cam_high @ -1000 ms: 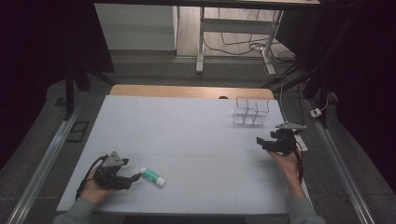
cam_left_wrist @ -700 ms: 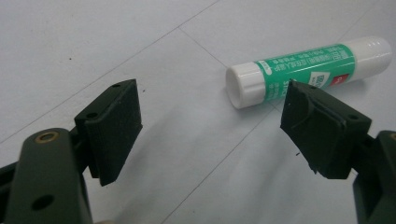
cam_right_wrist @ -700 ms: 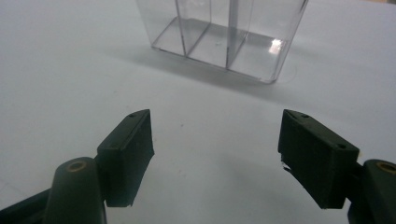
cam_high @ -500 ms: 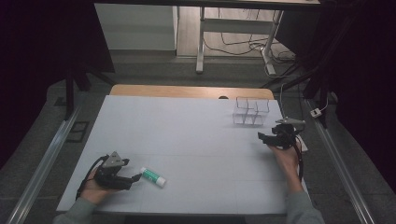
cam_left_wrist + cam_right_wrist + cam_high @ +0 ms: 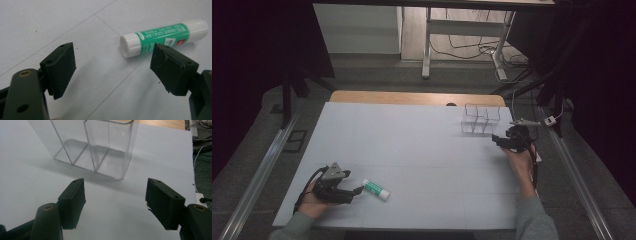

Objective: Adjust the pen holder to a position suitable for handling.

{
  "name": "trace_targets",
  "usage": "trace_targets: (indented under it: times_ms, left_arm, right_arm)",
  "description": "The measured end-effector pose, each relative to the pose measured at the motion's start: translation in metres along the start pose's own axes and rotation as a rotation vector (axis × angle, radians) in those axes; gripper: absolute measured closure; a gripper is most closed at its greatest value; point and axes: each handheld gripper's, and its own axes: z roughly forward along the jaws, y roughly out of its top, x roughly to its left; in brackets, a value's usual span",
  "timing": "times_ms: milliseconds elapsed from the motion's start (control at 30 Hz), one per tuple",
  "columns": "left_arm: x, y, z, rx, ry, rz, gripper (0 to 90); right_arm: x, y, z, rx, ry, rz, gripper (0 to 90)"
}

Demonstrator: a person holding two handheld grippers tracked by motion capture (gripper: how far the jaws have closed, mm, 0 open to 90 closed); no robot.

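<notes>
White tabletop (image 5: 422, 150): left gripper (image 5: 112, 67) gaped wide by the green-and-white glue stick (image 5: 163, 37); right gripper (image 5: 115, 195), empty, jaws just narrowing, faced the clear plastic divided box (image 5: 100, 147). Straddle the stick's middle before squeezing.

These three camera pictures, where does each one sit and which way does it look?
High view: above the person's side, looking forward and down on the white table; forearms, hands, left gripper and right gripper show.
Left gripper view: rides the left gripper, looks along its open jaws at the glue stick.
Right gripper view: rides the right gripper, looks past its open jaws, which have just been closing on nothing, at the clear organizer.
Shared: the high view also shows the glue stick and the organizer.
</notes>
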Motion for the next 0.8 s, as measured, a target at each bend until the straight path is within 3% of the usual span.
trace_targets:
  times_ms: [167,400,500,533,567,667,800]
  left_arm:
    - [0.0,0.0,0.0,0.0,0.007,0.001,19.9]
    - [0.0,-0.001,-0.001,-0.006,0.022,-0.002,20.0]
    - [0.0,-0.001,-0.001,-0.003,0.022,-0.002,19.9]
    - [0.0,-0.001,-0.001,-0.001,0.023,0.0,20.0]
    - [0.0,-0.001,-0.001,0.0,0.024,0.0,20.0]
    - [0.0,-0.001,-0.001,0.0,0.026,0.0,20.0]
    - [-0.001,-0.002,-0.001,0.003,0.028,0.004,20.0]
  right_arm:
    - [-0.004,0.004,0.003,0.003,-0.006,0.008,38.6]
    - [-0.008,0.009,0.011,0.012,-0.065,0.002,60.9]
    - [-0.01,0.011,0.013,0.007,-0.069,0.011,66.5]
    - [-0.013,0.012,0.015,0.01,-0.077,0.01,73.4]
    - [-0.013,0.012,0.015,0.01,-0.077,0.01,73.4]
    - [-0.017,0.013,0.018,0.002,-0.085,0.009,84.3]
    - [-0.021,0.014,0.021,-0.017,-0.081,0.013,88.4]
